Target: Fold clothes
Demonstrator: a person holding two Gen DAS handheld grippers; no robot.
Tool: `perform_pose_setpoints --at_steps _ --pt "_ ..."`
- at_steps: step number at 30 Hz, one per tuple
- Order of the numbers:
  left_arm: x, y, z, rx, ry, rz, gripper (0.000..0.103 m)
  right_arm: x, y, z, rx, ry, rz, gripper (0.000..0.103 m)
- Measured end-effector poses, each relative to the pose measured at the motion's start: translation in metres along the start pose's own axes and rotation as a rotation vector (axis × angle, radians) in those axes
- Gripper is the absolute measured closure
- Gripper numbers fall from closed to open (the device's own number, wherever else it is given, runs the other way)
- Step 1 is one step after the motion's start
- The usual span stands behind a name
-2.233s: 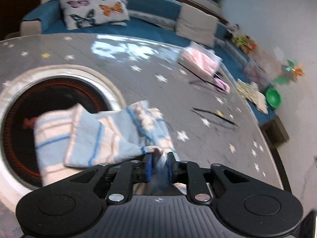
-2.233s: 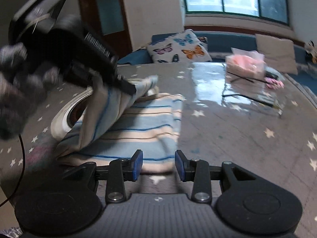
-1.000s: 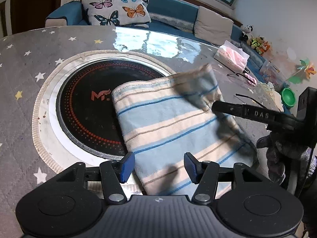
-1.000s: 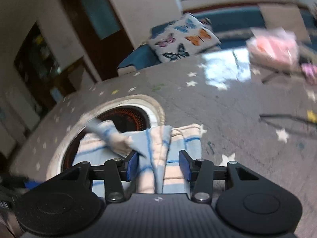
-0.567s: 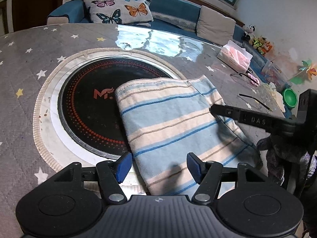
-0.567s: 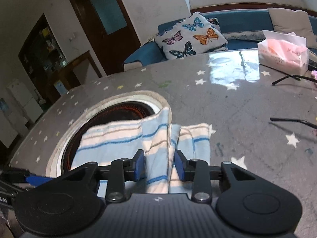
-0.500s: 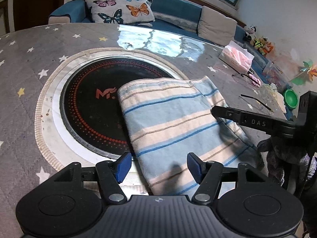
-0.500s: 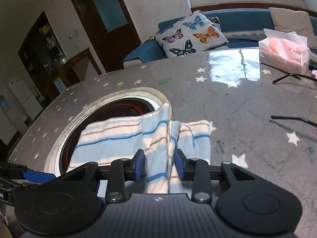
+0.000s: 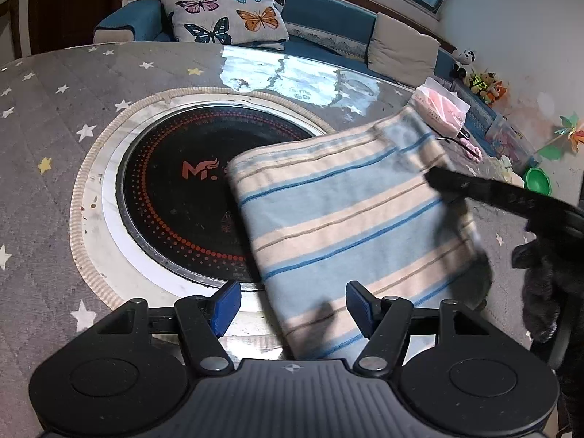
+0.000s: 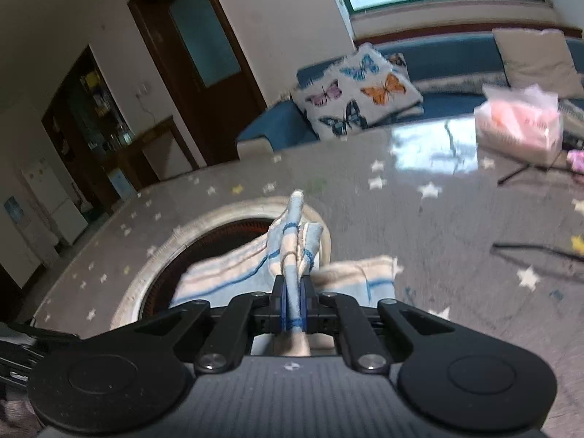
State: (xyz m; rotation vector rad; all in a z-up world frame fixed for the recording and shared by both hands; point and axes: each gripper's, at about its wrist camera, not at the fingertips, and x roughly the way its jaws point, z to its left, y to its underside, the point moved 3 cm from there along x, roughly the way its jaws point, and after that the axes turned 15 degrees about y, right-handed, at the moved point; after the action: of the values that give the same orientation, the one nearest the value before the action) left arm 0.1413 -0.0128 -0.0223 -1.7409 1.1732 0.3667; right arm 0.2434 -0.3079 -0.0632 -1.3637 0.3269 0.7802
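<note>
On the surface, partly over the round cooktop: striped cloth | right tool clamped on its bunched edge | left tool open, empty | soft, light, floppy; grip hems or corners.

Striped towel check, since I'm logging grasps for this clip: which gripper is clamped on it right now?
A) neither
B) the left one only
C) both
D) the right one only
D: the right gripper has its fingers pinched shut on a bunched edge of the striped towel, while the left gripper hangs open above the towel with nothing between its fingers.
</note>
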Motion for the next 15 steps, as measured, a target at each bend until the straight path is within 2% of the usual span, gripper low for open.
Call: perform_pose_setpoints --at_steps 3,7,10,15 --pt "0.002 0.001 0.001 -0.001 -0.002 0.009 0.035 -0.006 -0.005 -0.009 0.014 0.023 -0.016 0.097" --pt "0.006 0.002 0.000 0.001 -0.005 0.021 0.035 0.011 0.000 -0.027 0.047 0.070 0.029 0.097" --pt "0.006 0.001 -0.002 0.009 -0.011 0.022 0.035 0.021 0.006 -0.037 0.070 0.051 0.087 0.091" --pt "0.003 0.000 -0.007 0.045 -0.023 0.015 0.035 0.003 0.008 -0.046 0.051 0.073 0.049 0.088"
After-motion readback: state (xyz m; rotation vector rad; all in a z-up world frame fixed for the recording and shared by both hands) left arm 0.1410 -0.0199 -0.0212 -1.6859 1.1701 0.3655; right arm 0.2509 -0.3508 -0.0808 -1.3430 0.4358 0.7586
